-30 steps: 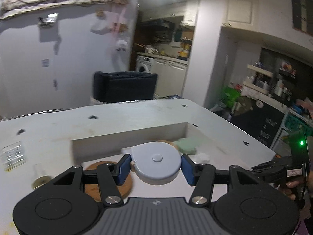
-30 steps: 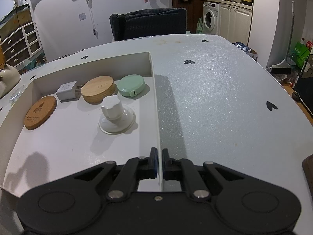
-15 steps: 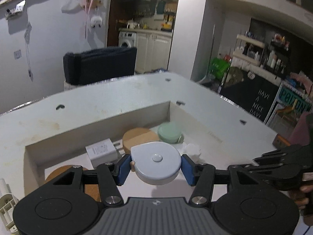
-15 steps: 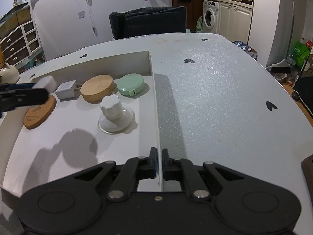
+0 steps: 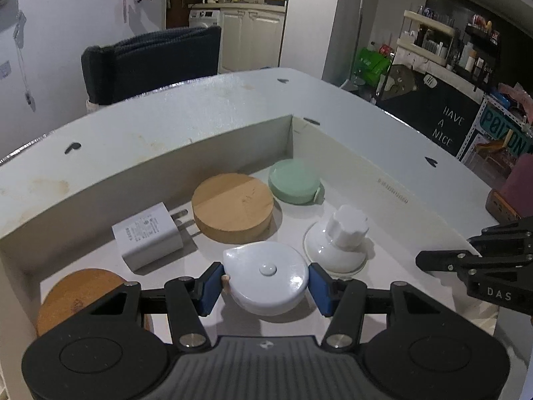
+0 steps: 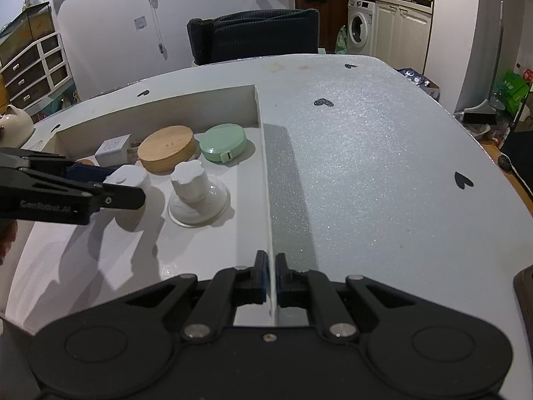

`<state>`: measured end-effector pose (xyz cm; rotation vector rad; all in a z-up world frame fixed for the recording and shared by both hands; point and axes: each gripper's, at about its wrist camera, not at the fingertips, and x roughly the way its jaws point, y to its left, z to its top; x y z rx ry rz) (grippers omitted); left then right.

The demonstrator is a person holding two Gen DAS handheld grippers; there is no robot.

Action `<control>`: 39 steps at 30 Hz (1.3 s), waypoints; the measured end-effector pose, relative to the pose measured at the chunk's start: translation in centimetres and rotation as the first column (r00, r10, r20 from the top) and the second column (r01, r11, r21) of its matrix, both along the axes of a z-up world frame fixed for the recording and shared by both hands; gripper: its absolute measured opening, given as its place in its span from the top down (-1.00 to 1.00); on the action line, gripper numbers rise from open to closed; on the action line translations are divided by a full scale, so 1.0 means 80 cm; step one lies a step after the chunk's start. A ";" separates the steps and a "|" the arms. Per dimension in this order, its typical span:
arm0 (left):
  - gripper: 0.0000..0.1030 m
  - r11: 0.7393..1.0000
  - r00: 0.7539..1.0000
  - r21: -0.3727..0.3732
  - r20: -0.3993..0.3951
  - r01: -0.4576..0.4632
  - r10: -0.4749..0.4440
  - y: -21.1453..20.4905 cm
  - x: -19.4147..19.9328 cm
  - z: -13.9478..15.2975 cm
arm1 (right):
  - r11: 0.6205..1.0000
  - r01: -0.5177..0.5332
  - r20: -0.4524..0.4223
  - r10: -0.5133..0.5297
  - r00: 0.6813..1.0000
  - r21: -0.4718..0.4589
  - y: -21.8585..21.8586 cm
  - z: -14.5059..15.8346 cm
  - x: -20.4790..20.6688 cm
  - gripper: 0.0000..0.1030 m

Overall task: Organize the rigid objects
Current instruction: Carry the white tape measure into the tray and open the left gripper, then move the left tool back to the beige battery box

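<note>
My left gripper [image 5: 266, 283] is shut on a pale blue-white tape measure [image 5: 266, 266], held low over the floor of a shallow white box [image 5: 160, 173]. In the right wrist view the left gripper [image 6: 110, 188] comes in from the left with the tape measure [image 6: 128, 176] at its tip. The tape measure hangs just left of a white suction-cup knob [image 6: 196, 193]. My right gripper [image 6: 271, 278] is shut on the box's right wall [image 6: 265, 173] at the near end.
Along the box's far wall lie a white charger [image 5: 148, 233], a thick wooden disc [image 5: 233, 206] and a green tape measure [image 5: 293, 181]. A cork coaster [image 5: 76, 293] lies at the left. A dark chair [image 6: 253, 35] stands behind the table [image 6: 366, 153].
My left gripper has come forward and down over the box with the tape measure, entering the right wrist view from the left. The right gripper has stayed still on the wall.
</note>
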<state>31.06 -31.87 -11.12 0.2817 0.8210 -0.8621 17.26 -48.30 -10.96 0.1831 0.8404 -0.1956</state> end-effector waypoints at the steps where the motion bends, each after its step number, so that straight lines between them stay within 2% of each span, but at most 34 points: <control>1: -0.08 1.000 1.000 -0.003 -0.004 -0.001 0.001 -0.001 0.002 -0.001 | 1.000 -0.002 -0.003 0.002 1.000 -0.002 0.000 0.000 0.001 0.88; 8: -0.15 1.000 1.000 -0.003 -0.012 -0.004 0.004 -0.005 0.007 -0.002 | 1.000 -0.003 -0.013 0.003 1.000 -0.001 0.000 0.002 0.003 0.88; 10: -0.35 1.000 1.000 -0.007 -0.021 0.000 0.000 -0.004 0.006 -0.002 | 1.000 -0.003 -0.015 0.003 1.000 -0.002 0.000 0.002 0.004 0.88; 17: -0.60 1.000 1.000 -0.011 -0.013 -0.002 0.002 0.005 -0.001 0.007 | 1.000 -0.002 -0.017 0.002 1.000 0.000 0.000 0.002 0.005 0.88; 22: -0.93 0.999 1.000 -0.037 0.003 0.004 -0.004 0.015 -0.014 0.022 | 1.000 -0.003 -0.018 0.003 1.000 -0.001 0.000 0.002 0.005 0.88; 31: -1.00 0.995 0.999 -0.097 0.035 -0.001 0.005 0.046 -0.045 0.055 | 1.000 -0.003 -0.017 0.003 1.000 -0.001 0.000 0.002 0.005 0.88; 39: -1.00 0.991 0.994 -0.122 0.092 -0.049 0.061 0.096 -0.073 0.085 | 1.000 -0.008 -0.020 0.008 1.000 -0.011 0.002 0.001 0.004 0.88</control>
